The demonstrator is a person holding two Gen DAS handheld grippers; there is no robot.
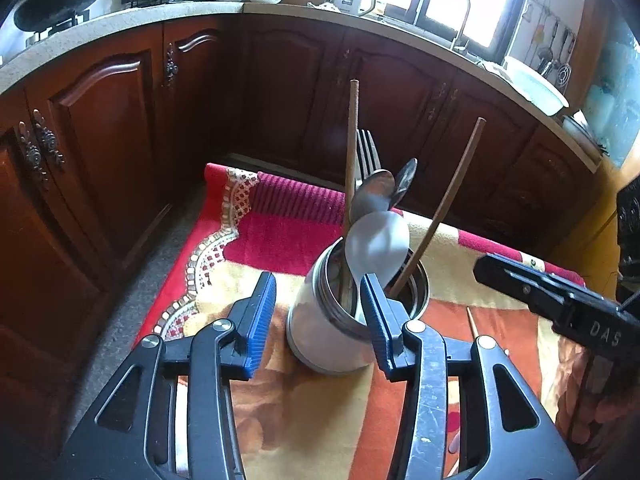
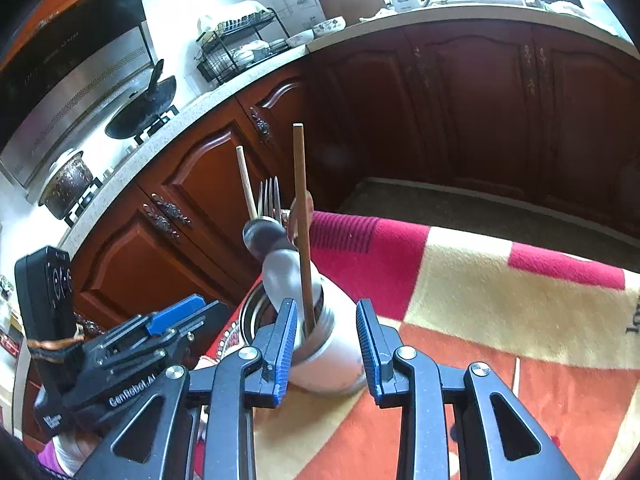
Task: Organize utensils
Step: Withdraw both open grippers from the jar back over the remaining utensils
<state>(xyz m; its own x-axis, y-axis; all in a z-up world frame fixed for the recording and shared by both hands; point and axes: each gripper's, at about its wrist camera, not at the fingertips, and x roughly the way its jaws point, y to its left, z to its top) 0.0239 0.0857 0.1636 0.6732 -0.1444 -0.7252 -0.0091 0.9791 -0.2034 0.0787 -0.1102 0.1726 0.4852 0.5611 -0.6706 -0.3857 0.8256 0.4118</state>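
A white and steel utensil holder (image 1: pixel 320 336) (image 2: pixel 336 364) stands on a patterned cloth. It holds two brown chopsticks (image 1: pixel 352 140) (image 2: pixel 302 200), a fork (image 1: pixel 366 152) (image 2: pixel 270 196) and spoons (image 1: pixel 376 240) (image 2: pixel 280 276), all upright or leaning. My left gripper (image 1: pixel 318 320) is open just in front of the holder, its right pad (image 1: pixel 376 320) over the rim. My right gripper (image 2: pixel 327 344) is open too, with the holder's body seen between its blue pads and nothing gripped. Another thin chopstick (image 1: pixel 472 322) lies on the cloth to the right of the holder.
The red, cream and orange cloth (image 1: pixel 280 236) (image 2: pixel 480 300) covers the table, which ends near dark wooden cabinets (image 1: pixel 120 140). A counter behind carries a wok (image 2: pixel 144 112), a dish rack (image 2: pixel 240 48) and a sink tap (image 1: pixel 460 8). The black frame of my right gripper (image 1: pixel 560 304) reaches in from the right.
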